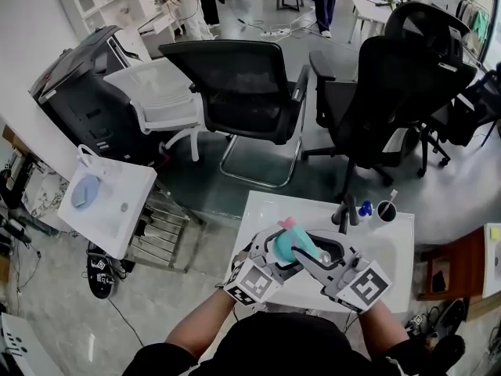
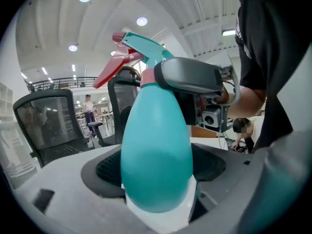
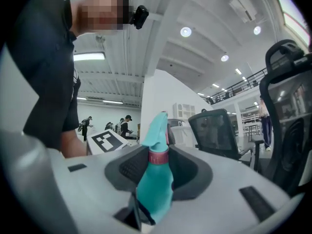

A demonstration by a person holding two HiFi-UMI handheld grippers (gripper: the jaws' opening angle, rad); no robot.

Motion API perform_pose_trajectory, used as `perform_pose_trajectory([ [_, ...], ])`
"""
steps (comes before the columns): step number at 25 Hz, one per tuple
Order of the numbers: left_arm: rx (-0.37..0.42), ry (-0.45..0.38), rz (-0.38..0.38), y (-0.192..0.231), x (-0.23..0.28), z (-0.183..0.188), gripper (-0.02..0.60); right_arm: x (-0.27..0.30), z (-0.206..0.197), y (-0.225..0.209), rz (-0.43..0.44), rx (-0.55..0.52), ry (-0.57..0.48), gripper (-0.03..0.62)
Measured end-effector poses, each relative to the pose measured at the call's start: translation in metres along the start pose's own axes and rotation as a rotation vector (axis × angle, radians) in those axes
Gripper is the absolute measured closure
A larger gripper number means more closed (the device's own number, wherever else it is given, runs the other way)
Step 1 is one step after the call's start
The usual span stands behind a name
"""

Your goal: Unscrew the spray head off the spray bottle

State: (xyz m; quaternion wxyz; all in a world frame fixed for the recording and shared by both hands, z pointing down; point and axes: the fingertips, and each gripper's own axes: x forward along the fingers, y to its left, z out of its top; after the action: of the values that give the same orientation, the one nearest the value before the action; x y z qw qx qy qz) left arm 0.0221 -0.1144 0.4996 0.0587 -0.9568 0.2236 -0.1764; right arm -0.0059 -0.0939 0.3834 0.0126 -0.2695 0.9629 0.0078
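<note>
Grip for the unscrewing looked set: above the table [image 1: 383, 249], left tongs [image 2: 158, 177] clamped the spray bottle [image 2: 156, 150] by its body, while right tongs [image 3: 158, 164] pinched the spray head [image 2: 141, 48] at its pink collar [image 3: 158, 157], which next needed twisting loose.

Head view: bottle [image 1: 291, 244] body mostly hidden between left gripper [image 1: 272, 261] and right gripper [image 1: 315, 258]. Left gripper view: bottle neck covered by grey jaw, bottom hidden. Small things [image 1: 376, 209] on table [image 1: 395, 249] corner: too small to tell.
</note>
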Motion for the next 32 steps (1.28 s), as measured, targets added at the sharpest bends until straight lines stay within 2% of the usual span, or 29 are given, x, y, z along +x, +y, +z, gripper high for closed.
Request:
perform_pose_trajectory([
  [8, 0.069, -0.053, -0.26, -0.028, -0.016, 0.013, 0.172, -0.009, 0.011, 0.027, 0.239, -0.054, 0.037, 0.459],
  [11, 0.097, -0.064, -0.391, -0.047, -0.027, 0.015, 0.173, -0.016, 0.011, 0.044, 0.365, -0.066, 0.066, 0.459],
  [15, 0.099, -0.084, -0.579, -0.075, -0.043, 0.02, 0.172, -0.026, 0.01, 0.064, 0.529, -0.045, 0.088, 0.459],
  [17, 0.094, -0.109, -0.616, -0.079, -0.046, 0.028, 0.172, -0.027, 0.011, 0.067, 0.556, -0.016, 0.077, 0.459],
  [18, 0.085, -0.122, -0.608, -0.078, -0.045, 0.031, 0.172, -0.025, 0.012, 0.065, 0.546, -0.002, 0.06, 0.457],
  [20, 0.058, -0.131, -0.546, -0.067, -0.038, 0.033, 0.172, -0.019, 0.015, 0.056, 0.482, 0.016, 0.015, 0.454],
  [22, 0.034, -0.093, -0.426, -0.049, -0.028, 0.027, 0.172, -0.012, 0.014, 0.045, 0.385, 0.017, -0.008, 0.451],
  [24, 0.004, -0.012, -0.278, -0.031, -0.017, 0.005, 0.172, -0.005, 0.009, 0.033, 0.275, -0.004, 0.006, 0.447],
  [26, -0.032, 0.033, -0.155, -0.016, -0.01, -0.011, 0.172, 0.001, 0.003, 0.021, 0.174, -0.019, 0.026, 0.423],
  [29, -0.093, 0.038, -0.018, 0.003, -0.006, -0.008, 0.173, 0.005, -0.001, 0.008, 0.054, -0.009, 0.032, 0.422],
  [32, -0.109, 0.051, 0.074, 0.017, -0.005, -0.005, 0.173, 0.007, -0.006, -0.003, -0.029, -0.011, 0.031, 0.422],
])
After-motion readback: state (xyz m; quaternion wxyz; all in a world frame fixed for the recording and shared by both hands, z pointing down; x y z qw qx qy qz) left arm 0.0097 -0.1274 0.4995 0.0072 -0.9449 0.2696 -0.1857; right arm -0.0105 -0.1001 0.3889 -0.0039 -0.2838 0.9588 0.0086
